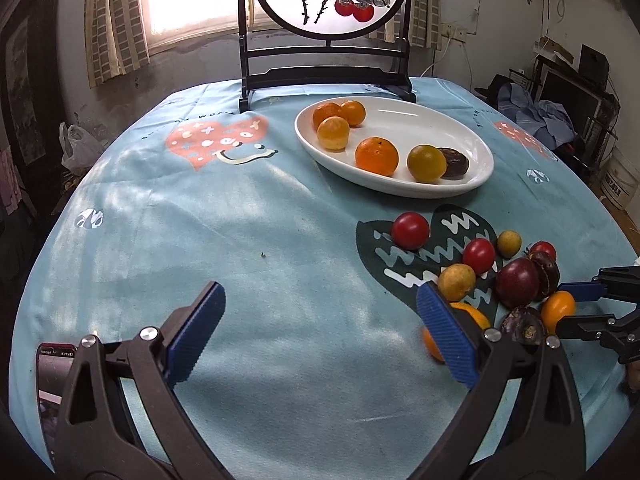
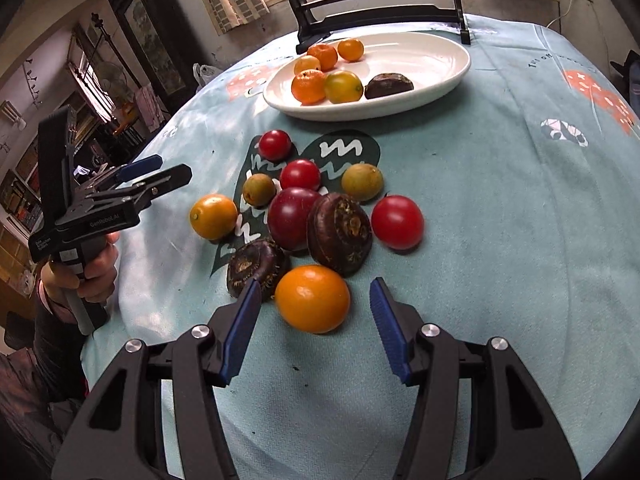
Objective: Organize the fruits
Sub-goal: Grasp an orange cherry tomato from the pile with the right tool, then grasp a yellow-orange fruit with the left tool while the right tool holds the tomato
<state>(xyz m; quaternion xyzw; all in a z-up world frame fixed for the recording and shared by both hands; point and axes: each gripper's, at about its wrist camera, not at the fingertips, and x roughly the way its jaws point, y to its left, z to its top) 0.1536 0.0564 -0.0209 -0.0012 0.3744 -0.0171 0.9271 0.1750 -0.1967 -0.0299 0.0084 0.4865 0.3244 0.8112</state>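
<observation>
Blue-clothed worktop (image 2: 500,240): my right gripper (image 2: 314,334) jaws gape, empty, apparently bracketing the orange fruit (image 2: 312,298) bound for the plate (image 2: 440,80).

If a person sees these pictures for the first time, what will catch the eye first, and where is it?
First, the heap of loose fruit on the blue tablecloth: an orange lies just ahead of the open right gripper, with red tomatoes and dark brown pieces behind it. Farther back, the white oval plate already holds several oranges. The left gripper is open over bare cloth.
</observation>
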